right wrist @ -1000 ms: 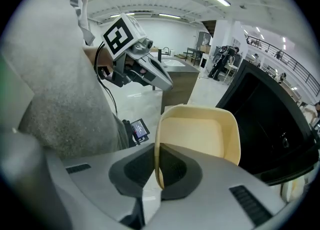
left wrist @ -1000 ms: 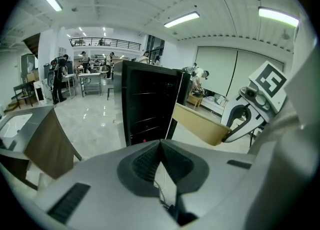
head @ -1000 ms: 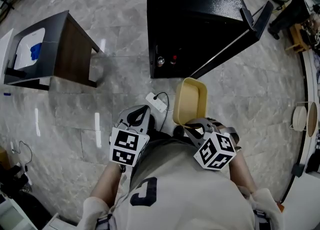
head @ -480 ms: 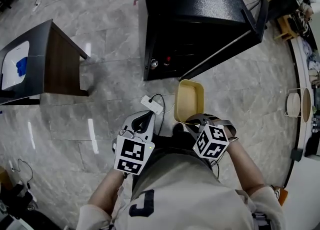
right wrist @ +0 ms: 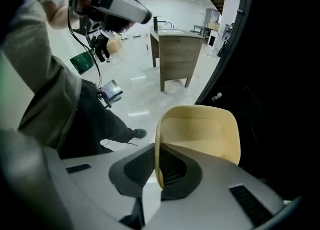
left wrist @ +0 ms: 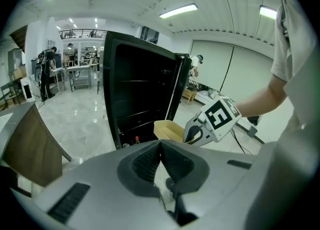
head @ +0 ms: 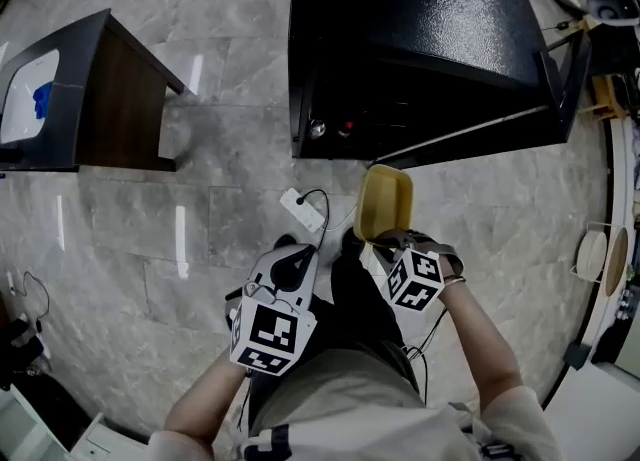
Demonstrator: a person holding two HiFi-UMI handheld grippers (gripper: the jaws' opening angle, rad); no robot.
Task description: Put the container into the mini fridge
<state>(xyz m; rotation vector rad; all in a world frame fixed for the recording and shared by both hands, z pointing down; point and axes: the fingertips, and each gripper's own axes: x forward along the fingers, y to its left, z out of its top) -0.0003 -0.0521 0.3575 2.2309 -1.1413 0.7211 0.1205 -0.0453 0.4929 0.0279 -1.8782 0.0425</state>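
Note:
The black mini fridge [head: 420,39] stands on the floor ahead with its door [head: 560,79] swung open to the right. A pale yellow container [head: 385,201] hangs just in front of the fridge's open lower edge. My right gripper [head: 386,243] is shut on its near rim; in the right gripper view the rim [right wrist: 156,166] sits pinched between the jaws, and the container [right wrist: 200,131] is empty. My left gripper [head: 292,257] is lower left of it, shut with nothing held. The left gripper view shows the fridge's dark interior [left wrist: 140,99] and the container [left wrist: 167,129].
A dark wooden side table [head: 110,99] stands to the left. A white power strip [head: 303,210] with a cable lies on the marble floor just left of the container. Two small bottles [head: 330,129] sit at the fridge's bottom front. Round racks [head: 600,254] stand far right.
The person has stepped closer to the fridge. The container, still in the right gripper, has moved forward to the fridge's open front. The left gripper has dropped back slightly.

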